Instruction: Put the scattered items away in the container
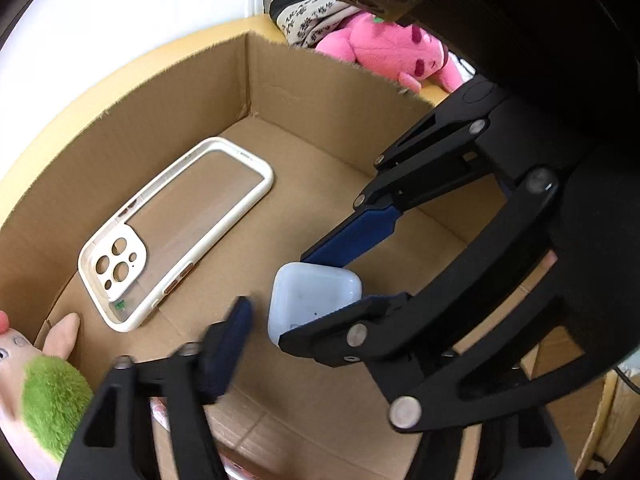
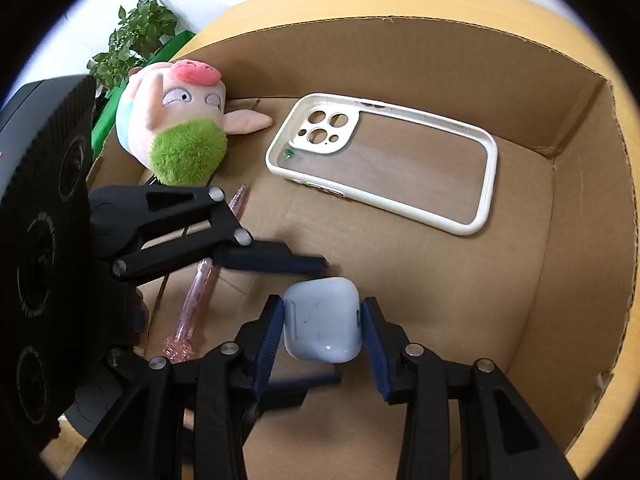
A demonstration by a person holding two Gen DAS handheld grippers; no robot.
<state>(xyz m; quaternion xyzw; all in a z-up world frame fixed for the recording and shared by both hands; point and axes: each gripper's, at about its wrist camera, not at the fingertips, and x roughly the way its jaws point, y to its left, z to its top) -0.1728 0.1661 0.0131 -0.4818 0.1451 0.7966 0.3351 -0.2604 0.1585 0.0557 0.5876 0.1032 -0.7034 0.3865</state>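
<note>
1. Glossy white plastic earbud case (image 2: 322, 322): clamped by my right gripper (image 2: 322, 332) over the cardboard box (image 2: 580, 184) floor, near the phone case (image 2: 384, 164).
2. I judged it light, rigid, slippery; flat sides grip best.
3. Left gripper (image 2: 296, 320) stood open.

box (image 1: 320, 92): open cardboard, fills the frame
phone case (image 1: 176, 236): flat on the floor, centre-left
earbud case (image 1: 312, 296): pinched by right gripper (image 1: 320, 300), centre

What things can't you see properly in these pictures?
- Pink plush: left wrist view, partly hidden behind the right gripper's black body.
- Pig plush: left wrist view, cut off by the picture's edge.
- Earbud case: right wrist view, its sides are covered by the right gripper; whether it touches the box floor is unclear.
</note>
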